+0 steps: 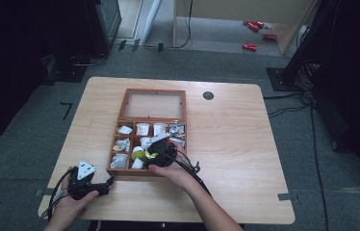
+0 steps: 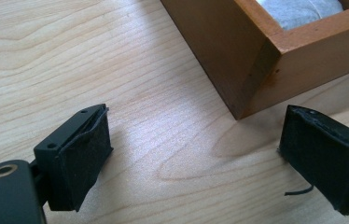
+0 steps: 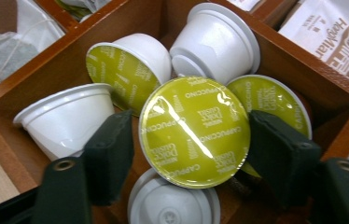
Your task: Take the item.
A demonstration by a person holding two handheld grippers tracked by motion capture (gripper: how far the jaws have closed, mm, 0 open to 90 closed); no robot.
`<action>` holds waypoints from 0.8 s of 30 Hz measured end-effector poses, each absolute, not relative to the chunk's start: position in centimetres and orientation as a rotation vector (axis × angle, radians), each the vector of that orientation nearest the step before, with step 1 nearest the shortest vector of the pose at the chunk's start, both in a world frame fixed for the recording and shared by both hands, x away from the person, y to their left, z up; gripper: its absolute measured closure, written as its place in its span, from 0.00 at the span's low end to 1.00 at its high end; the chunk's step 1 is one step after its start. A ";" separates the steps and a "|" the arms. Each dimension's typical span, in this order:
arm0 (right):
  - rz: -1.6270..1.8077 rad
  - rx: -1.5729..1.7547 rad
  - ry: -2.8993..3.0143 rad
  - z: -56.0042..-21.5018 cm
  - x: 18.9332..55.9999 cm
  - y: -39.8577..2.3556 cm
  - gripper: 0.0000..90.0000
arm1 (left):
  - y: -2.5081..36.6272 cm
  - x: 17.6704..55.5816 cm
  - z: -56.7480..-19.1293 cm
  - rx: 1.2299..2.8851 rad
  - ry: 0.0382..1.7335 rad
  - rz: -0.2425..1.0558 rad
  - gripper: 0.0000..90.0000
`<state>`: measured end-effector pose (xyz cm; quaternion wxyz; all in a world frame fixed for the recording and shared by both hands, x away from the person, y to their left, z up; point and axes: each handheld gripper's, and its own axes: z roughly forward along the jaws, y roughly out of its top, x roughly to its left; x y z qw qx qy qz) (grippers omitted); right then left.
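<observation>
At the near edge of the desk (image 1: 245, 159), the left hand-held gripper (image 1: 105, 185) lies low on the pale wood in a person's left hand (image 1: 70, 204), just off the near left corner of a wooden box (image 1: 123, 103). In the left gripper view its two black jaws stand wide apart with only bare wood grain between them, the box corner just beyond their tips.

A little farther in, the right hand-held gripper (image 3: 191, 149) reaches into a near compartment of the box, steered by the right hand (image 1: 178, 174). The right gripper view looks straight down on a coffee capsule (image 3: 195, 131) with a yellow-green foil lid marked "Cappuccino" — it sits between the two jaws, which flank its rim at left and right. Whether the pads actually press on the rim cannot be told; a narrow gap seems to show on the left side. The capsule rests tilted on top of other capsules (image 3: 72, 116) in the same compartment, some showing white cups, some green lids.

Neighbouring compartments hold tea bags (image 3: 4, 49) and a brown-and-white sachet (image 3: 331, 39). Beyond them the box's glass-paned lid (image 1: 154, 105) lies open and flat on the desk — and farther off, red cans (image 1: 257, 33) lie scattered on the grey floor (image 1: 216, 60).
</observation>
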<state>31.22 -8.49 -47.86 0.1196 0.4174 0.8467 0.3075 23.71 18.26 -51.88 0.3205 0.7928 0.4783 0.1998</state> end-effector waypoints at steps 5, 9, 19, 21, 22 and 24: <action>0.928 1.201 2.482 -47.8 31.2 -9.0 0.43 | 18.3 23.7 -51.9 2.083 1.257 0.525 0.10; 0.969 1.193 2.493 -47.7 31.1 -9.4 0.43 | 18.3 23.7 -51.9 2.085 1.256 0.525 0.10; 1.057 1.209 2.445 -46.7 31.0 -10.3 0.54 | 18.2 23.8 -51.9 2.083 1.255 0.525 0.10; 1.058 1.196 2.448 -46.5 31.0 -10.4 0.53 | 18.2 23.8 -51.9 2.083 1.255 0.525 0.10; 1.046 1.197 2.451 -46.5 30.9 -10.3 0.52 | 18.2 23.8 -51.9 2.083 1.255 0.525 0.10; 1.021 1.201 2.469 -46.7 31.0 -10.2 0.46 | 18.2 23.8 -51.9 2.082 1.256 0.525 0.10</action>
